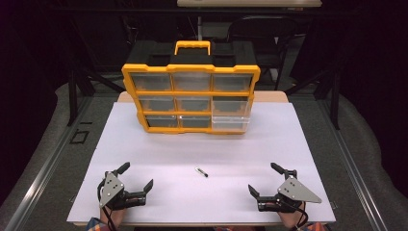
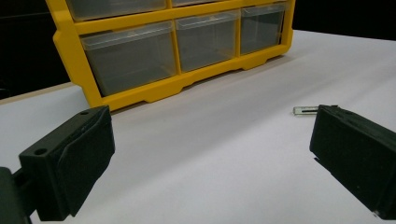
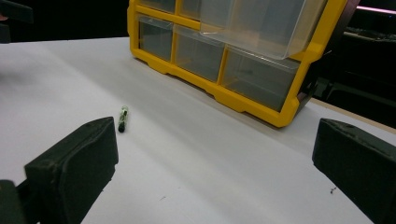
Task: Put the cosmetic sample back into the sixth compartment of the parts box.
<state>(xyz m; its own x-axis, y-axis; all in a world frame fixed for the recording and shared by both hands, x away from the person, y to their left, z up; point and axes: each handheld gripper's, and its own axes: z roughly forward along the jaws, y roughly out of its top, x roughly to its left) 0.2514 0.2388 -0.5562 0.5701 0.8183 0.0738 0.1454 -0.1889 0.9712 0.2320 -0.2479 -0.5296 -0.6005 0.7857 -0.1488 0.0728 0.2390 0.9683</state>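
Observation:
A yellow organizer [image 1: 190,97] with clear drawers stands upright at the back of the white table [image 1: 144,144]; its right middle drawer [image 1: 231,115] is pulled out. A small dark stick-like piece [image 1: 201,172] lies on the table between my grippers, also seen as the small piece [image 3: 123,118] and the piece's tip [image 2: 303,110]. My left gripper [image 1: 138,176] rests open near the front left edge. My right gripper [image 1: 263,179] rests open near the front right edge. Nothing sits between either pair of jaws. The organizer [image 2: 173,46] faces the left gripper [image 2: 205,163]; the organizer [image 3: 233,60] also faces the right gripper [image 3: 215,168].
A black chair [image 1: 260,33] and dark stand legs [image 1: 77,86] are behind the table. Grey floor runs along both sides. White tabletop stretches between the organizer and the grippers.

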